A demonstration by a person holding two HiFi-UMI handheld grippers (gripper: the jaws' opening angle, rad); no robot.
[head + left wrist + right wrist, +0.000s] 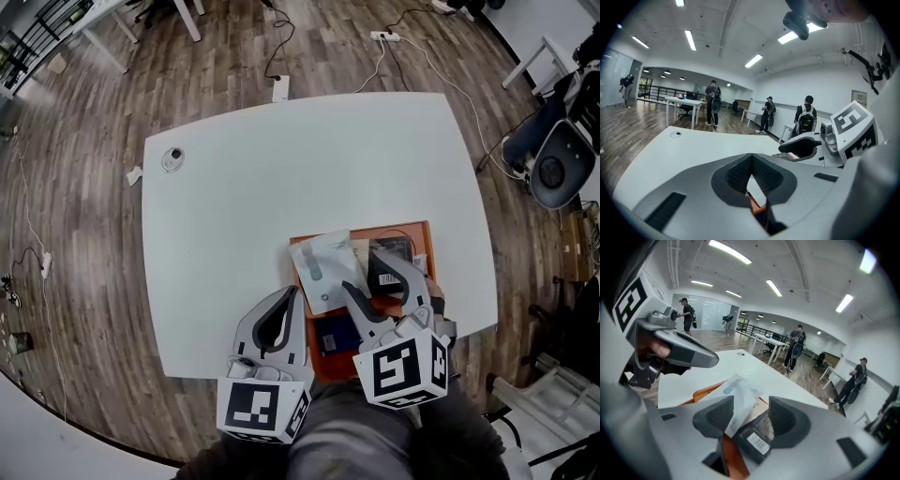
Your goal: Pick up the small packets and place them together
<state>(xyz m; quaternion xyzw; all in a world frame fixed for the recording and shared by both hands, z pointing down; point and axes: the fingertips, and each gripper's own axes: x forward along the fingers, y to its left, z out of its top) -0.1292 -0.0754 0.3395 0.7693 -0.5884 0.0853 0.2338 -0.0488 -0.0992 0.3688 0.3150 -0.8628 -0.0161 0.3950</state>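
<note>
Closest to the camera are the two marker cubes, and ahead of them both grippers reach over the near edge of the white table point(244, 187).

On the left, the left gripper point(295, 294) has its jaws closed, tip against tip, with nothing between them. Its own view shows only a narrow slit below the tips, through which a strip of white packet and orange tray appears. The tips hang just beside the left edge of the orange tray point(412, 229), close to the white packet's lower left corner.

On the tray, the white packet point(325, 267) lies furthest left. A dark blue packet point(335, 333) sits just in front of it, nearer the person. The black packet point(389, 264) lies to the right of the white one, beside it.

On the right, the right gripper point(375, 274) holds its jaws wide and grips nothing. It points down at the tray, and in its own view the white packet and the black packet lie in the gap between the jaws. The white packet's edge runs close along the left-hand jaw; whether it touches cannot be told.
</note>
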